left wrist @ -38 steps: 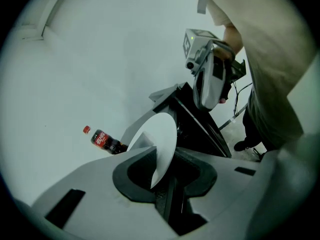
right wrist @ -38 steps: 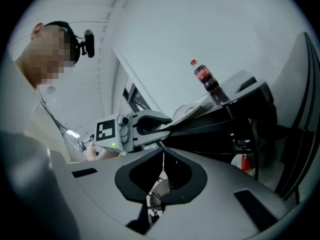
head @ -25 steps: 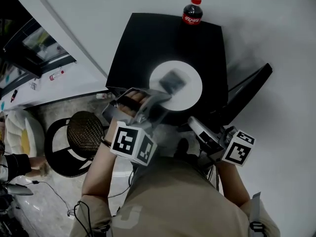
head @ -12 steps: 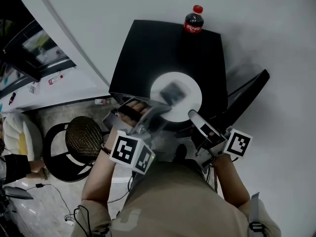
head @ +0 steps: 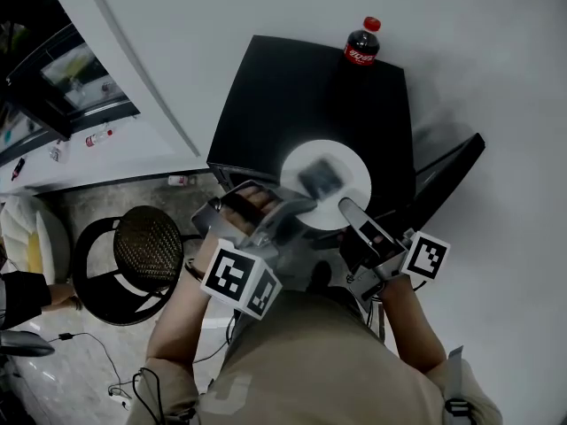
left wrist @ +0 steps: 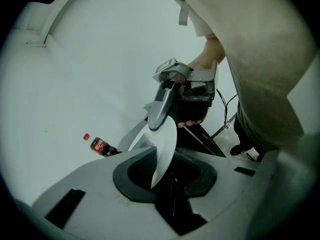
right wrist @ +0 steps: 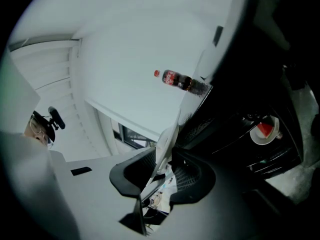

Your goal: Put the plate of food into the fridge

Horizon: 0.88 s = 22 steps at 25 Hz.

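Pinching the lower-left rim of the stiff, breakable plate [head: 341,209], the left gripper [head: 299,204] bears it. The right gripper [head: 347,207] has just been closing round the opposite rim, seemingly not yet tight

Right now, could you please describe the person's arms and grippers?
Both arms are bare below a beige short-sleeved shirt. The left gripper and right gripper are grey with black pads; each carries a white cube of black square markers. The right gripper's jaws have just been closing with the plate between them.

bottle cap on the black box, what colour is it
Red cap on the dark bottle; it shows best in the head view.
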{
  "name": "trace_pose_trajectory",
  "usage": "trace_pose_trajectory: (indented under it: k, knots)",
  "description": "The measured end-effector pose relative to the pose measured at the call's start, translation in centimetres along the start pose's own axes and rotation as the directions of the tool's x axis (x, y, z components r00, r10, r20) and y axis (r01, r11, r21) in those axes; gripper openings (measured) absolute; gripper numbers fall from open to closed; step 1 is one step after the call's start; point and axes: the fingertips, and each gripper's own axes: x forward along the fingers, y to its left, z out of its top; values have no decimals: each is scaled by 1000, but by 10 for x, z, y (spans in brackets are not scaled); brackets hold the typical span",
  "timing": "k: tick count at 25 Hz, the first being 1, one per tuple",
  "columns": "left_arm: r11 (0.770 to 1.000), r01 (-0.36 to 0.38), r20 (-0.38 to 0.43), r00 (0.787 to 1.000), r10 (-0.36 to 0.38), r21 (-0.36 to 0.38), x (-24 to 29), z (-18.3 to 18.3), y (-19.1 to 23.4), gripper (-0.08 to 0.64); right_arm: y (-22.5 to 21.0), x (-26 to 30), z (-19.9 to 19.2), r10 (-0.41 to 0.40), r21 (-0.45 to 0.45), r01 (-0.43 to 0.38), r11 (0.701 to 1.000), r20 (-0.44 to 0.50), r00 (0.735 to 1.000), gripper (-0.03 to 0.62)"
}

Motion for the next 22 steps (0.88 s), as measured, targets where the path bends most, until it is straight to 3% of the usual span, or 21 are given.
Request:
trace_pose_trajectory:
  k: [13,22]
  knots:
    - [1000,8,34,999,-8,15,-14,-1,-10,87,2,-4,-16,7,153,-15,988,57,998,77]
    - [1000,4,40,999,-5,24,-25,-1,-17,87,7,-5,-28,1,180,-12,984,62,998,67]
